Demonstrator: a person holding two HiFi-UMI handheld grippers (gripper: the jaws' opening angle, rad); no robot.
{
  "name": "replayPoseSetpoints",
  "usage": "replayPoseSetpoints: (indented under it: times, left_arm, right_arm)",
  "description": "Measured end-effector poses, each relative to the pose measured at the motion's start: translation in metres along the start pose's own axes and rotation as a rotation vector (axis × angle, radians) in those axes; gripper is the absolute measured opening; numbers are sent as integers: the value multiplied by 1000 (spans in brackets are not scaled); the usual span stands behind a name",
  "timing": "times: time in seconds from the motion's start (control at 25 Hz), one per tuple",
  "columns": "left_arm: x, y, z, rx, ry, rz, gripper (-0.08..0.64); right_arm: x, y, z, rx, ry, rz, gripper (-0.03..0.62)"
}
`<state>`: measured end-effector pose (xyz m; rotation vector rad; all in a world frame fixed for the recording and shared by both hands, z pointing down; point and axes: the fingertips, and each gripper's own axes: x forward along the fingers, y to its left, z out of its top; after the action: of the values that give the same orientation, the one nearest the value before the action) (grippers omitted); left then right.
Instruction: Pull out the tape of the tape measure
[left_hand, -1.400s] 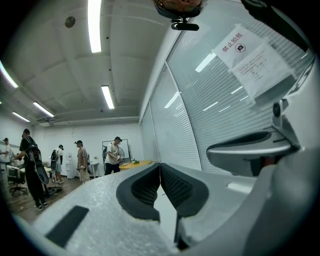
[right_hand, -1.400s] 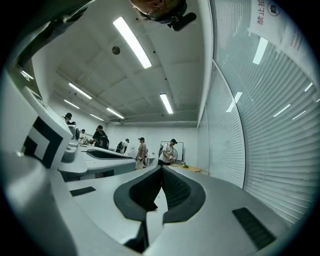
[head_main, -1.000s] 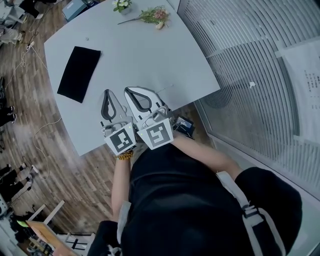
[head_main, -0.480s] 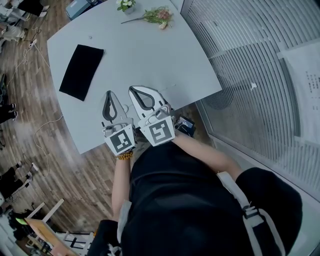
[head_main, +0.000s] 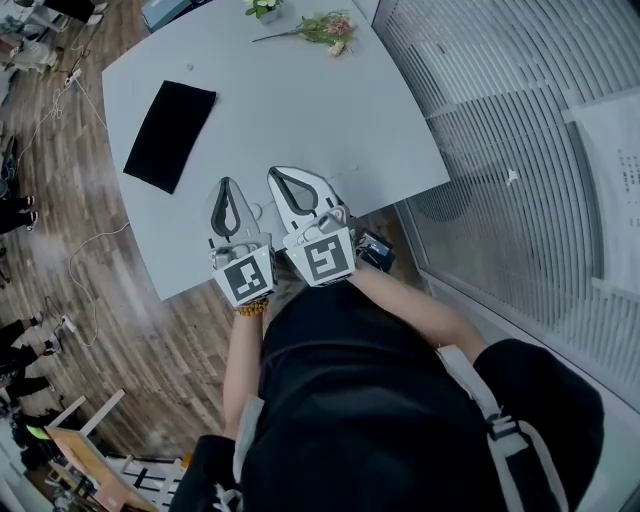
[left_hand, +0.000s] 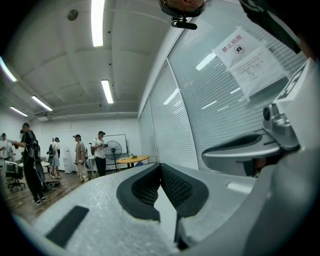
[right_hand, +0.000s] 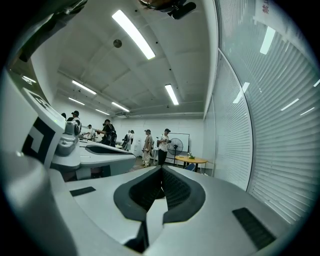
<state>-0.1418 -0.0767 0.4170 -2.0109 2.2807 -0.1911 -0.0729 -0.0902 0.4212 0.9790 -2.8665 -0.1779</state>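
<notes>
Our left tongs (left_hand: 160, 166) are closed, the dark pads meeting at the tips with nothing between them. Our right tongs (right_hand: 161, 169) are the same, pads together and empty. Both are held level and side by side over the near edge of the tabletop (head_main: 300, 110), with the right tongs just beside the left.

Further out on the tabletop lie a flat black mat (head_main: 170, 135) towards the left and a spray of flowers (head_main: 322, 26) at the far edge. Slatted blinds (head_main: 520, 120) run along our right.

We can find no tape measure in any view, on the tabletop or in either pair of tongs, and no drawn-out tape shows anywhere. A small dark object (head_main: 373, 251) sits by our right wrist, just past the tabletop's edge, but we cannot tell what it is.

We judge that these pictures do not settle the progress. Empty closed tongs and no tape in sight would suit a moment with the measure yet to be brought in, or one with it already put away.
</notes>
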Motion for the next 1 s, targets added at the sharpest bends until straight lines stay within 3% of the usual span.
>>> replayPoseSetpoints:
  times: [0.36,1.0]
  left_arm:
    - [-7,8,-14,6,40,21,7]
    - [-8,5,-45,26,98,-11,7]
  right_arm:
    - [2,8,-3,-1,14,29,-5]
    - [6,10,-11,24,30,54,-5]
